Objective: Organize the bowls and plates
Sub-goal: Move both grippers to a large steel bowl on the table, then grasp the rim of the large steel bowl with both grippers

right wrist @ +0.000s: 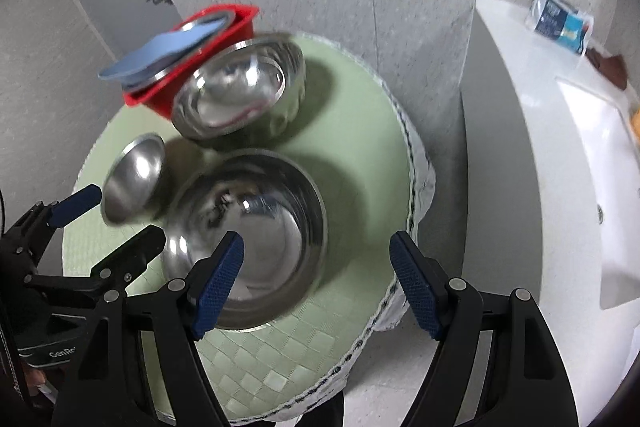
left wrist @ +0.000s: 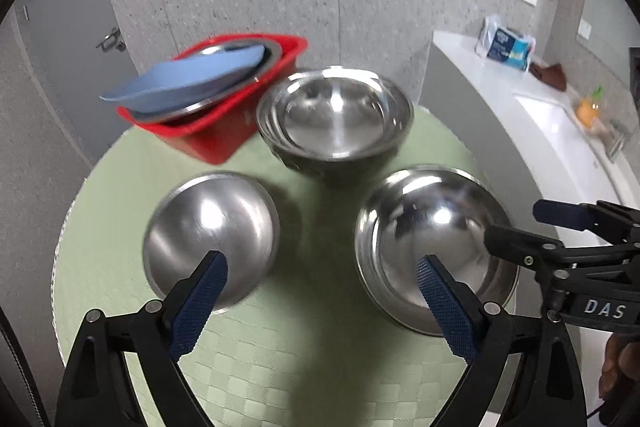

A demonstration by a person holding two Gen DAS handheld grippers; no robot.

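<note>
- Left gripper (left wrist: 322, 269): released, blue-padded fingers spread wide with nothing between them; it hovers over the near part of the round table (left wrist: 280, 355), which is covered in a pale green checked cloth.
- Right gripper (right wrist: 316, 269): also released and holding nothing; its left finger hangs over the near rim of the large steel bowl (right wrist: 256, 227), its right finger beyond the table's edge at 3 o'clock.
- Small steel bowl (left wrist: 212, 235): at 9 o'clock on the table in the left wrist view, seemingly upside down; motion blur leaves this unsure.
- Large steel bowl: at 3 o'clock in that view, mouth up, apart from the small one.
- Stack of nested steel bowls (left wrist: 334, 119): at 12 o'clock, upright, just beside the red plastic basin (left wrist: 224, 131).
- Red basin: at 11 o'clock on the table's far edge; steel plates lean inside it with a blue plate (left wrist: 184, 79) on top, jutting past the rim.
- White washbasin counter (left wrist: 532, 115): off the table at 2 o'clock; a wrapped blue-and-white packet (left wrist: 506, 45) lies on it.
</note>
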